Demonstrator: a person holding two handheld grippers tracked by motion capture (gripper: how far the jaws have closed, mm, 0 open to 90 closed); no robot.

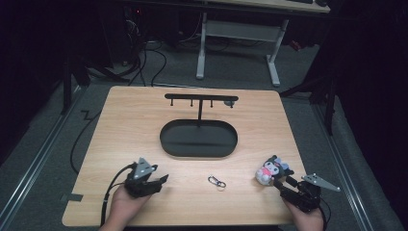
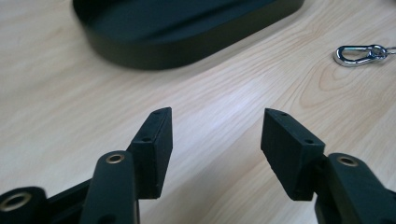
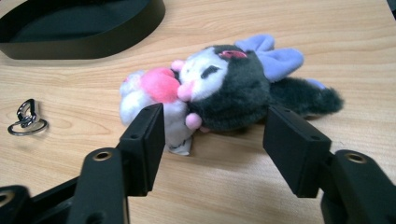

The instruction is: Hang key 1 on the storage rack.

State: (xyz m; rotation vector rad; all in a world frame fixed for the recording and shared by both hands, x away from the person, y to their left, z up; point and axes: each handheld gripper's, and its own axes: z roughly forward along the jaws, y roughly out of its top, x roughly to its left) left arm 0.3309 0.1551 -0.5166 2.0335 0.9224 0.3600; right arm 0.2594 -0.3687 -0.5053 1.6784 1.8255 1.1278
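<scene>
Right gripper (image 3: 212, 135): jaws apart, nothing clasped; plush toy (image 3: 219, 91) lies just ahead of the tips, not pressed by either pad.
Left gripper (image 2: 217, 140): jaws apart over bare wood, nothing between them.
Plush toy: on its side on the table (image 1: 130, 130), near its right edge.
Carabiner clip (image 1: 217, 182): flat on the wood between both grippers.
Black tray (image 1: 198, 138): beyond, mid-table.

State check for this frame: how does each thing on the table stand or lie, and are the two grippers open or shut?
Plush toy: lying on its side, not gripped.
Carabiner: flat on the table, closed.
Hanger stand: upright, hooks bare.
Left gripper: open, holding nothing.
Right gripper: open, just short of the plush toy.
</scene>
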